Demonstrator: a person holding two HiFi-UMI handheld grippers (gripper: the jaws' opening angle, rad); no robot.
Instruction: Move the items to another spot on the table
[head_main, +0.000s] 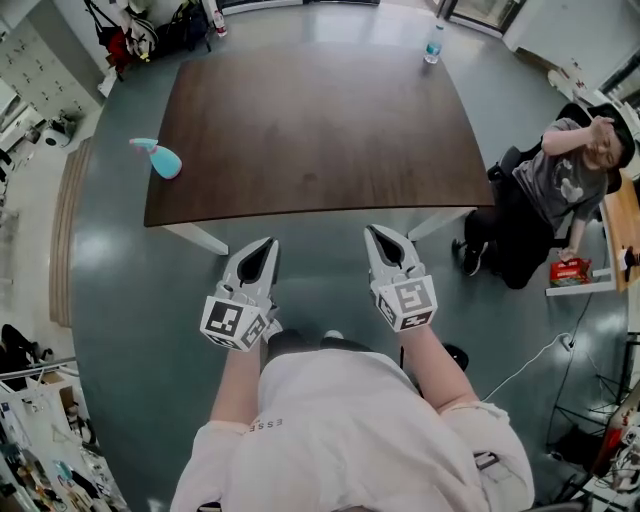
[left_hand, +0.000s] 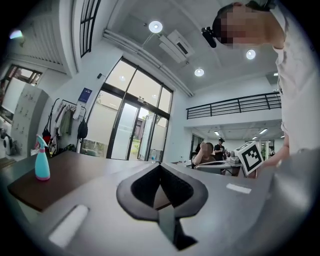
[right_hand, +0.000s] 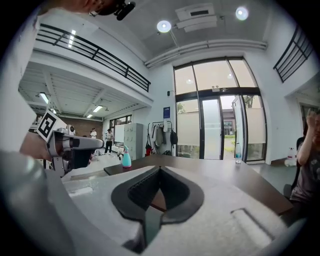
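**Nothing moved yet, both claws empty at the near edge**

Both items look untouched. The turquoise plastic spray bottle with pink trigger (head_main: 160, 158) stands at the left edge of the dark brown wooden table (head_main: 310, 130). The clear plastic water bottle (head_main: 433, 44) is at the far right corner. Left gripper (head_main: 266, 246) and right gripper (head_main: 374, 234) hang just off the near edge, jaws closed tip to tip, nothing between them. My read: the whole task is left, so reach, grab and relocate each.
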